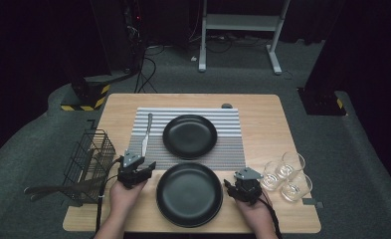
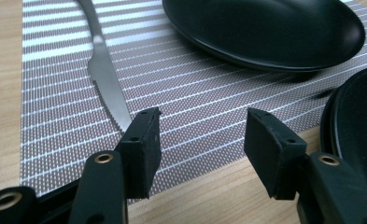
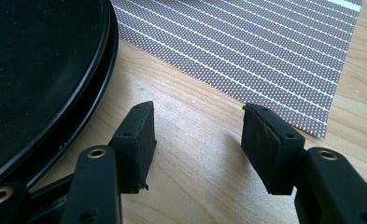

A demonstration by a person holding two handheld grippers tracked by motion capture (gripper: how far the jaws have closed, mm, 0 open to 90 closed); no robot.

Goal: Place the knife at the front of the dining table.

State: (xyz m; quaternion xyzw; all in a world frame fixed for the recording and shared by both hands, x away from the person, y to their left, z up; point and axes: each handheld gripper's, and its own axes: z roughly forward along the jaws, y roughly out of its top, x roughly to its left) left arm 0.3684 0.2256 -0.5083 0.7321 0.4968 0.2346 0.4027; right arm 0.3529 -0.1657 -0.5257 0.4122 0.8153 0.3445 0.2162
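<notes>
Left tool [image 1: 141,168]: jaws apart, gripping nothing, low over the near left corner of the striped placemat [image 1: 233,149]; its left jaw sits just beside the knife's tip.
Right tool [image 1: 239,188]: jaws apart, holding nothing, over bare wood just right of the near plate.
Hands: left hand [image 1: 124,195] and right hand [image 1: 255,211] each hold a tool, forearms coming in from the near edge.
Knife [image 2: 107,79]: lies on the placemat's left part, tip toward the left tool.
Far plate [image 1: 189,136]: black, on the placemat.
Near plate [image 1: 189,194]: black, between the two tools, its far rim overlapping the placemat's near edge.
Glasses [image 1: 287,175]: three clear ones clustered at the right edge.
Wire basket [image 1: 89,159]: at the left edge of the tabletop [image 1: 262,114], utensil handles sticking out.
</notes>
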